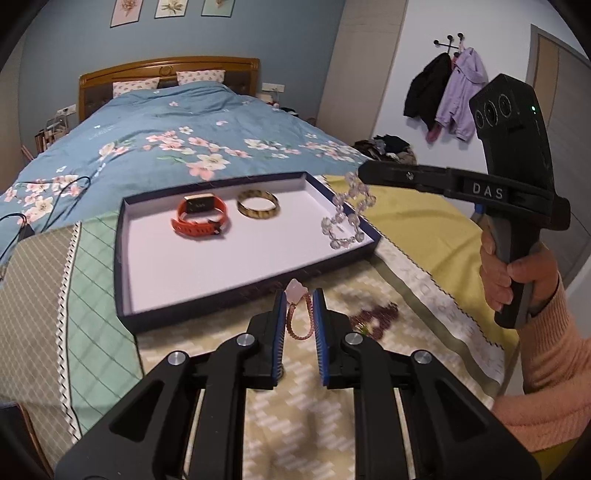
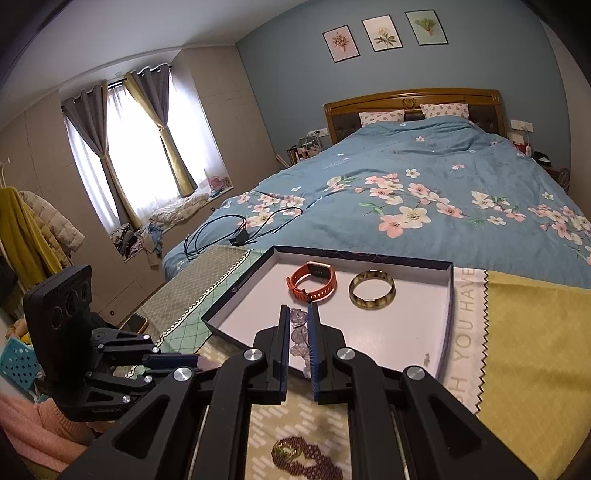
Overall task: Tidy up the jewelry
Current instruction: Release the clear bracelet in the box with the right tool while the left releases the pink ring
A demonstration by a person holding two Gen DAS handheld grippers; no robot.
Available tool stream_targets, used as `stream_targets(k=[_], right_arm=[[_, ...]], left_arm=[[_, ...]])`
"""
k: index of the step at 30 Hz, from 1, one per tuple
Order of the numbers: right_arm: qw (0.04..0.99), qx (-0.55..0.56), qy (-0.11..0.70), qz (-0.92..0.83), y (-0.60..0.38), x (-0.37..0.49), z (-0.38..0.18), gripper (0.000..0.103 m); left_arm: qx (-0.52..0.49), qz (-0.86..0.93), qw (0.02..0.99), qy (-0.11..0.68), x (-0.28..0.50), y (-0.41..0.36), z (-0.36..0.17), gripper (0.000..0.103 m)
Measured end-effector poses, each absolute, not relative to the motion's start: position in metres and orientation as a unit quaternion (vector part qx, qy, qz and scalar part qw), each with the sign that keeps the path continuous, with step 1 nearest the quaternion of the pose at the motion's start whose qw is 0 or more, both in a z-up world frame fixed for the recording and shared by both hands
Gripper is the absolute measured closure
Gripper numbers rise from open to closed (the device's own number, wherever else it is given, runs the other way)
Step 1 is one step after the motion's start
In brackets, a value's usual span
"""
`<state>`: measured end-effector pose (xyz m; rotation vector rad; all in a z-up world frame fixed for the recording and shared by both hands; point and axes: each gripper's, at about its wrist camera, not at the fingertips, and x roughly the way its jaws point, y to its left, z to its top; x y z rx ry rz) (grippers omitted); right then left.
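Blue wall (image 2: 280, 74) with three flower prints (image 2: 384, 33), wooden headboard (image 2: 412, 99), bed (image 2: 424, 192) under blue floral quilt, curtained window (image 2: 147, 147) bright with daylight, coats on wall hooks (image 1: 447, 92), beige wardrobe panels (image 2: 40, 147)

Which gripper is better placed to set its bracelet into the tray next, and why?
Right. The right gripper already dangles the clear bead bracelet over the tray, while the left gripper holds the pink bracelet short of its near wall.
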<state>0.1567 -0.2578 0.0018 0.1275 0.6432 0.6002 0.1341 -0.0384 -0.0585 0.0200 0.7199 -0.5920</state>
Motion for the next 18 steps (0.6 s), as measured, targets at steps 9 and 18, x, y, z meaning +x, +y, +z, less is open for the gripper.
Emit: stream_targets(k=[9,18], right_arm=[[0.898,0.066,0.331,0.281,-0.246,0.186,-0.011,0.095],[0.896,0.078,0.34,0.275,-0.238,0.21,-0.016,0.095]], left_arm=[[-0.001,-0.257,0.9,0.352,0.174,-0.028,-0.055,0.088],[0.004,-0.238,0.902,0.36,0.205,-0.029,-0.062,0.088]])
